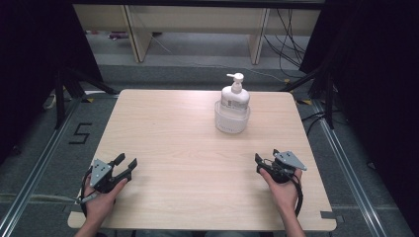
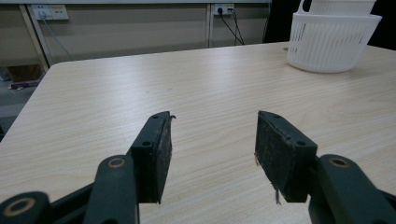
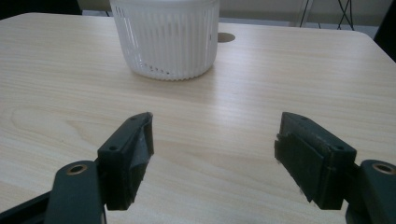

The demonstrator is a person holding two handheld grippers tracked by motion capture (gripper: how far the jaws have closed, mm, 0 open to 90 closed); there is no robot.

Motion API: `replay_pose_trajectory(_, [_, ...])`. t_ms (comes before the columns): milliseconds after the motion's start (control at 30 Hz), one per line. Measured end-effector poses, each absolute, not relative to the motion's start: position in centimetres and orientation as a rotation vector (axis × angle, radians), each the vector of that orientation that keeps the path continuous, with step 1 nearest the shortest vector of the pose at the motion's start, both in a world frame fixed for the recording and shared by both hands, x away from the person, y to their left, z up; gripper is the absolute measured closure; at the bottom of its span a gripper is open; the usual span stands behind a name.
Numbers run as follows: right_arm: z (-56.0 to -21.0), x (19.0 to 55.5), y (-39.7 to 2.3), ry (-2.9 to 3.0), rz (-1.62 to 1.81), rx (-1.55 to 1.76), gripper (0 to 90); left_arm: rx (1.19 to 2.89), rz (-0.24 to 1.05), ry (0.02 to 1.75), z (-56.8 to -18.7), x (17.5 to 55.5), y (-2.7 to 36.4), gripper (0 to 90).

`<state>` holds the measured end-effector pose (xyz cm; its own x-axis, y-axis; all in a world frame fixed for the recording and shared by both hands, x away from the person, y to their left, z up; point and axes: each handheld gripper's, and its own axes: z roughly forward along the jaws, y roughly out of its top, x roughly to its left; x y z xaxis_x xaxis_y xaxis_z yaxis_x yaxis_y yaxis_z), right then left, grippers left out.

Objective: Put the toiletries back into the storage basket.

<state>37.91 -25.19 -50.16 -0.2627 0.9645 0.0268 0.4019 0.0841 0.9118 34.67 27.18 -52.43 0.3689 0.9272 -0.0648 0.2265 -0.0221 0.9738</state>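
My left gripper [image 1: 123, 165] sits at the near left of the table [image 1: 173, 143], held low in my left hand [image 1: 101, 197], jaws spread wide with nothing between them. In the left gripper view those jaws [image 2: 212, 154] stand apart over bare wood, and the basket [image 2: 331, 42] shows far off to the right of them.

Moving to the middle: the white ribbed basket [image 1: 231, 118] stands on the far half of the table, a little right of centre, well apart from both grippers. The pump bottle [image 1: 235, 94] stands upright inside it, nozzle pointing left.

Over at the near right, my right gripper [image 1: 264, 163] rests in my right hand [image 1: 284, 190], pointing toward the far side. Its jaws are wide open and hold nothing. In the right gripper view the two jaws [image 3: 212, 158] frame plain tabletop, with the basket [image 3: 166, 39] straight ahead and slightly left, far from the pads [image 3: 140, 149].
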Motion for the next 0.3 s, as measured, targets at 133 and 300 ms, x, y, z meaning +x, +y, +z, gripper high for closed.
replay_pose_trajectory(133, [-50.05, 37.85, -24.9, 1.743, 1.188, 1.352, 28.0, 1.509, 0.788, 1.09, -52.44, 34.71, 27.2, 45.5])
replay_pose_trajectory(300, [-50.04, 37.71, -24.73, 1.75, 1.196, 1.378, 28.1, 1.506, 0.787, 1.095, -52.43, 34.74, 27.25, 45.4])
